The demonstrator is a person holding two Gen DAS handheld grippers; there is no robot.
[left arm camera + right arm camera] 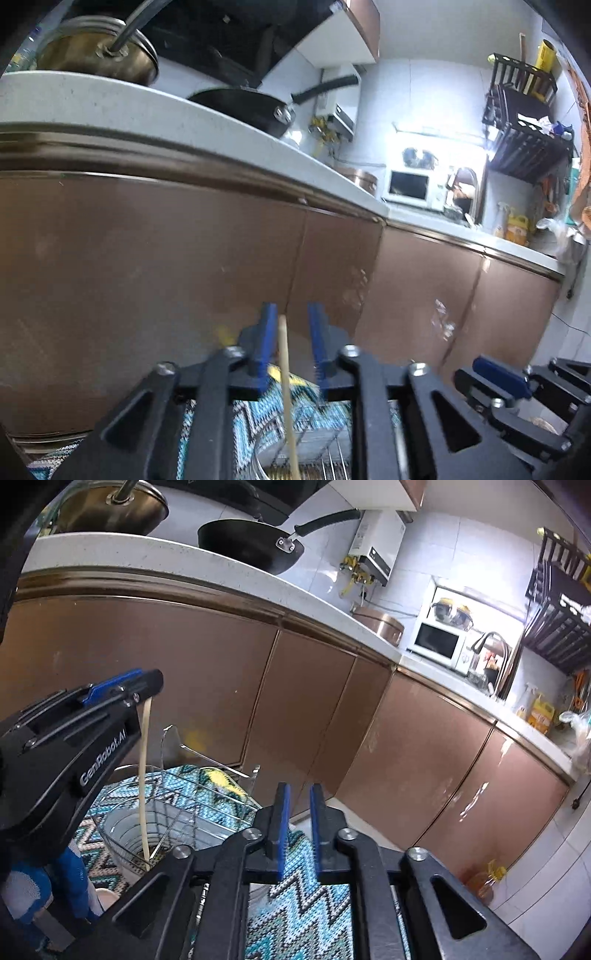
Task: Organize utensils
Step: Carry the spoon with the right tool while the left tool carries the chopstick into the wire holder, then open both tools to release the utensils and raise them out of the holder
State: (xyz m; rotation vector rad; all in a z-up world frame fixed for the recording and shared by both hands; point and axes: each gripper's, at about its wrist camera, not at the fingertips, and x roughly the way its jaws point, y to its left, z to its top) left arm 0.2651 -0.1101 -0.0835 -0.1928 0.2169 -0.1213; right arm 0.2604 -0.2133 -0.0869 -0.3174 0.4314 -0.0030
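Blue pads on my left gripper [292,321] stand parted, wider than the pale wooden chopstick [286,369] that rises between them, close against the left pad. So the left is released, not clamped. From the right wrist view the chopstick [143,775] hangs almost upright from the left gripper [147,690] tip, its lower end inside a clear round cup [122,823] at the near-left corner of a wire rack [177,786]. White lettering on the left gripper's black side reads "GenRobot.AI". A blue glove [74,878] shows below it.

My right gripper [300,801] is also released and holds nothing, its pads parted above a blue zigzag mat [295,904] that carries the rack. A steel spatula [173,738] leans at the rack's far edge.

Beyond stand brown cabinets [207,686] under a white counter [147,554]. A black pan [240,542] sits at the counter's front edge, a brass-coloured lid [110,509] to its left. A white microwave [437,642] fills the far corner. Any writing on the wall heater [376,546] is too small to read.
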